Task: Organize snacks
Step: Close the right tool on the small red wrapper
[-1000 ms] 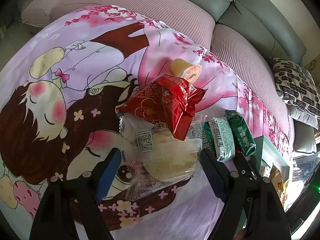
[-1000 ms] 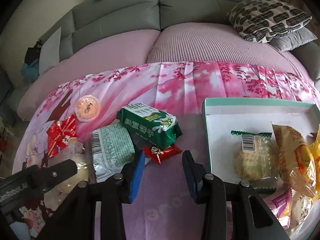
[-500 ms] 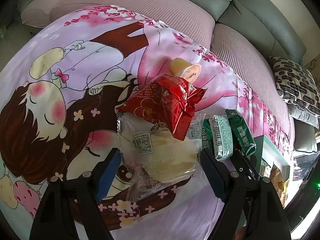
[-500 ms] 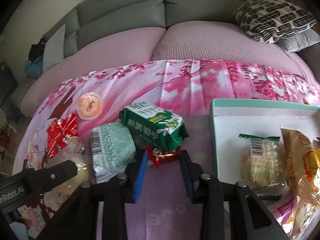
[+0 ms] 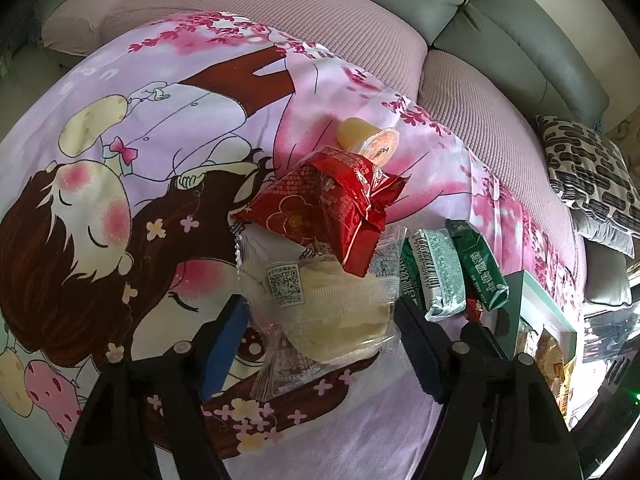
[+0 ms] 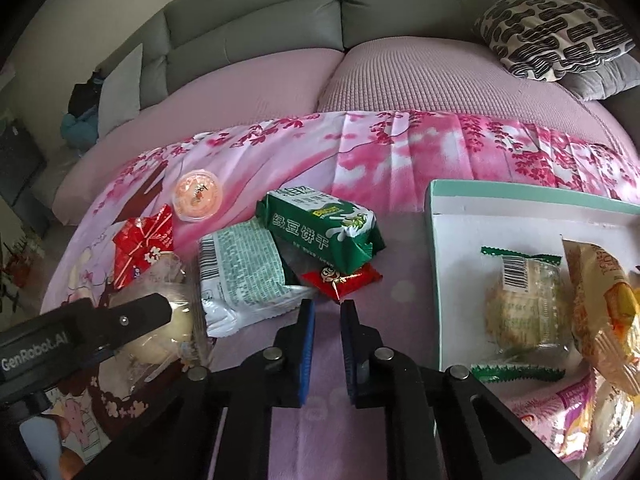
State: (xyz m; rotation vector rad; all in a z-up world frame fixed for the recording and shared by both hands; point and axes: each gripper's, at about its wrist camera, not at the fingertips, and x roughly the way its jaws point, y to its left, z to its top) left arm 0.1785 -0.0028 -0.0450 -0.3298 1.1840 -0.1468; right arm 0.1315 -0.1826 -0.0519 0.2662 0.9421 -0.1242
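Observation:
A pale round cake in clear wrap [image 5: 332, 312] lies on the cartoon-print cloth between the jaws of my left gripper [image 5: 318, 310]. Those jaws are closing, and the pads stand at the wrapper's edges. A red foil pack [image 5: 328, 208] rests partly on the cake, with a jelly cup [image 5: 368, 140] behind it. My right gripper [image 6: 327, 306] is shut, its tips pinching the near corner of a small red packet [image 6: 344, 278]. That packet sticks out from under a dark green biscuit pack [image 6: 320, 232], which lies beside a pale green pack [image 6: 244, 272].
A white box with a teal rim [image 6: 520, 192] sits at the right and holds several wrapped snacks. A patterned cushion [image 6: 556, 36] and the grey sofa back lie beyond the pink cover. The left gripper's finger [image 6: 120, 320] shows in the right wrist view.
The right jaws have closed from around the small red packet onto its near corner. The left jaws have come in a little toward the cake's wrapper. Neither hand has shifted much.

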